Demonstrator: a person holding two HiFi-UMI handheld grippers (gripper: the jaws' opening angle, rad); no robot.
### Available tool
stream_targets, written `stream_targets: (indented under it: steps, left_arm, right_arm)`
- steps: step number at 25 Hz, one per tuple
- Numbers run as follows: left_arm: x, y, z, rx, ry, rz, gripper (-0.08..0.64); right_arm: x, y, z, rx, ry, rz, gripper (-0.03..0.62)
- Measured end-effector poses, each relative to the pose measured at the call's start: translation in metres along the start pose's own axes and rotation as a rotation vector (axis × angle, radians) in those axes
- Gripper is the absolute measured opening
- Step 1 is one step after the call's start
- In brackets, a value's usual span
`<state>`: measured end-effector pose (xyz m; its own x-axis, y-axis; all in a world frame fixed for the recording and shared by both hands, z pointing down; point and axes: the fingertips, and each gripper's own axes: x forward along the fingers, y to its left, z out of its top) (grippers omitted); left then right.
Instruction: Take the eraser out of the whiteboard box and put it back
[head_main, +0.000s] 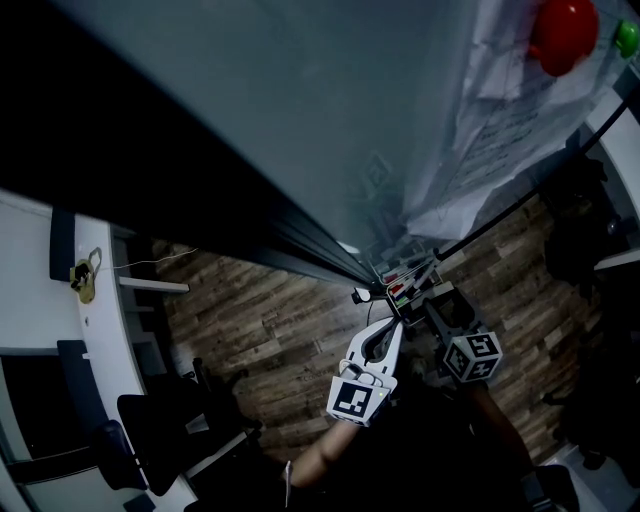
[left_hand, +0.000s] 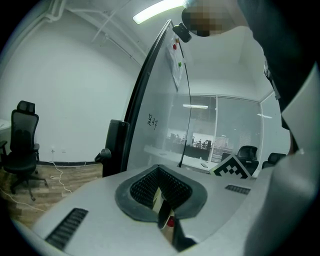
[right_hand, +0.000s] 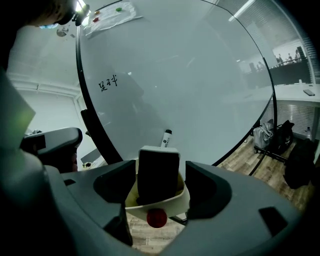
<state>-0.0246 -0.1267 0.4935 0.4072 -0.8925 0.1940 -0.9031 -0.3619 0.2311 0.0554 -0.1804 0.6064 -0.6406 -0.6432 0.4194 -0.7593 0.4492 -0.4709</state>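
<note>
My spread right fingers (right_hand: 112, 189) flank the eraser (right_hand: 158, 172) in the whiteboard box (right_hand: 172, 202) my left fingers (left_hand: 175, 189) pinch; skewed closing might topple it.

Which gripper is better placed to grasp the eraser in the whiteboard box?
Right. The right gripper has open jaws flanking the eraser, which stands in the whiteboard box, without pressing it. The left gripper is shut on the box's wall.
</note>
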Motion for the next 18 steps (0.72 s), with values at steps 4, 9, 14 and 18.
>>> stream_targets:
  steps: [4, 9, 14, 18]
  left_arm:
    - [0.0003, 0.0003, -0.0009, -0.003, 0.001, 0.002, 0.006]
    - [-0.0006, 0.0008, -0.0024, -0.006, 0.006, 0.004, 0.006]
    - [-0.0023, 0.0029, -0.0029, -0.012, 0.009, 0.006, 0.006]
    - [-0.0035, 0.0036, -0.0023, -0.004, 0.006, 0.001, 0.006]
  right_arm:
    - [0.0000, -0.0018, 0.0001, -0.010, 0.000, -0.008, 0.314]
    - [-0.0002, 0.0007, -0.0011, -0.022, 0.005, -0.013, 0.260]
    - [0.0005, 0.0021, -0.0009, -0.027, 0.004, -0.017, 0.244]
    - [0.0005, 0.0023, -0.0008, -0.016, 0.006, -0.011, 0.242]
